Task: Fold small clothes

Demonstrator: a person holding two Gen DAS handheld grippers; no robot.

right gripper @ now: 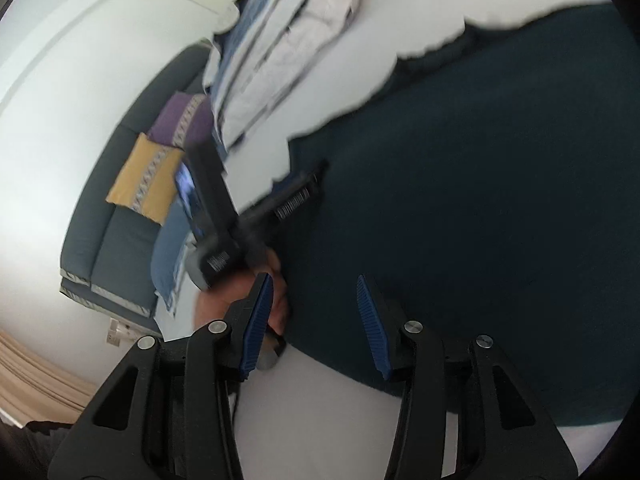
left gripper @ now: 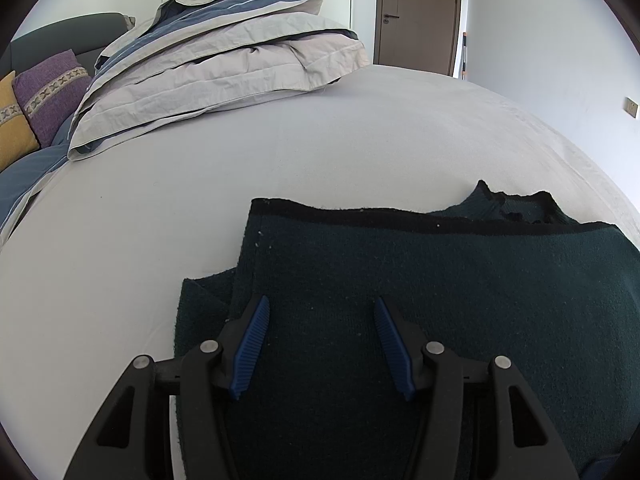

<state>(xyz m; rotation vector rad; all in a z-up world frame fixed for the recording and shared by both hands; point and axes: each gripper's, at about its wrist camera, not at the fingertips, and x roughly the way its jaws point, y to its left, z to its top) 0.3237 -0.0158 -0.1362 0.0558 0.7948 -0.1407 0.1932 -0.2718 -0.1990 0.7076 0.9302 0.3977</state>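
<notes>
A dark green knitted garment (left gripper: pixel 420 280) lies folded on the white bed sheet (left gripper: pixel 200 184), a layer doubled over with a black hem along the far edge. My left gripper (left gripper: pixel 320 308) is open just above the garment's near left part, holding nothing. In the right wrist view the same garment (right gripper: pixel 480 180) fills the right side, blurred by motion. My right gripper (right gripper: pixel 316 288) is open above its near edge, empty. The left gripper's body and the hand holding it (right gripper: pixel 240 236) show at the garment's left edge.
A folded grey and blue duvet (left gripper: pixel 224 56) is piled at the far left of the bed. Purple (left gripper: pixel 52 88) and yellow cushions (left gripper: pixel 12 120) lean on a dark headboard at the left. A brown door (left gripper: pixel 418 12) stands in the far wall.
</notes>
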